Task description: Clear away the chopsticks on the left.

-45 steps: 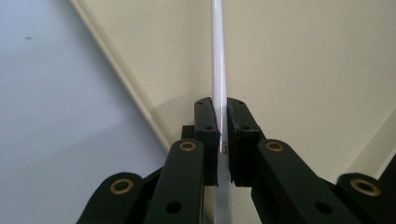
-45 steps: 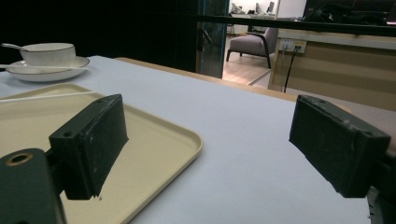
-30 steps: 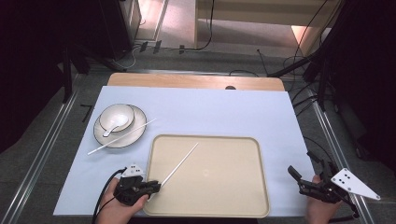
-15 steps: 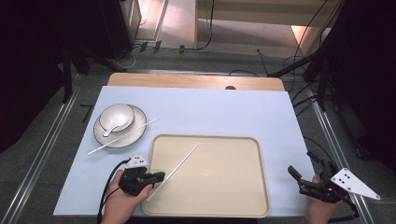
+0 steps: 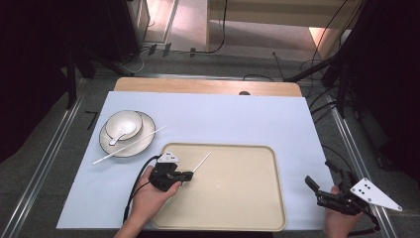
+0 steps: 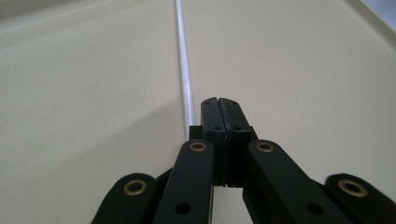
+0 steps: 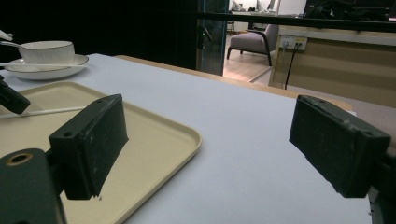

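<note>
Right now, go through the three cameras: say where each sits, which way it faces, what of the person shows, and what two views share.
High view: fixed above the person's side, looking forward and down on the table; both forearms enter from below, the left gripper on the tray, the right gripper beside it.
Left gripper view: rides the left gripper, looking low along the tray; its jaws are shut beside the chopstick.
Right gripper view: rides the right gripper, looking across the table toward the bowl; its jaws stand wide apart.
Shared: all three show tray and chopstick.

Tray under left claw: matt cream plastic. Chopstick beside it: smooth, glossy white. Claw: matt black.
</note>
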Available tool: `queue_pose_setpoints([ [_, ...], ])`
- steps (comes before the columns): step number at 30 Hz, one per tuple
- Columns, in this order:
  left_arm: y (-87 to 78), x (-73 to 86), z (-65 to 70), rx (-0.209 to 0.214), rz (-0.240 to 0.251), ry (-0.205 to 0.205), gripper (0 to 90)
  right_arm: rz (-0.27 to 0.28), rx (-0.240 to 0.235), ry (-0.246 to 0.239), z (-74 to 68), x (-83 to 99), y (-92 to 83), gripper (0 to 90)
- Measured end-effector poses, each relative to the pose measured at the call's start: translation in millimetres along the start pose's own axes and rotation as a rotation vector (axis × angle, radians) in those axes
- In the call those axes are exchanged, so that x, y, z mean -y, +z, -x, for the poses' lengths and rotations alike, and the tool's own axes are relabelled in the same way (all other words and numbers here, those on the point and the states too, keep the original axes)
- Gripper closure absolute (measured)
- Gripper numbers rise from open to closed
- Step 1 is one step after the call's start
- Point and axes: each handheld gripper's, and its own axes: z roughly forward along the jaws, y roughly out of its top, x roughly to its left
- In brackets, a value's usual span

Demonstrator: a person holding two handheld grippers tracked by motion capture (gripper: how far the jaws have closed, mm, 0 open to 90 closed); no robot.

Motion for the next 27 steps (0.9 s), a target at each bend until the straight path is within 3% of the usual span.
queue_pose_setpoints([
  [6, 13.0, -9.5, 0.1, -0.004, -0.004, -0.009, 90.0, -0.001, -0.003, 0.004, 0.7, 0.6, 0.6, 11.7],
  [10, 18.3, -9.5, 2.4, -0.017, -0.025, 0.016, 90.0, -0.002, -0.003, 0.001, 0.8, 0.6, 0.6, 11.8],
  [22, 11.0, -9.5, -9.3, -0.077, -0.013, -0.014, 90.0, -0.004, -0.004, -0.003, 0.3, 0.4, 1.7, 11.7],
  [27, 3.5, -6.2, -19.6, -0.092, 0.000, -0.051, 90.0, -0.002, -0.003, 0.000, 1.3, 0.8, 1.4, 11.7],
])
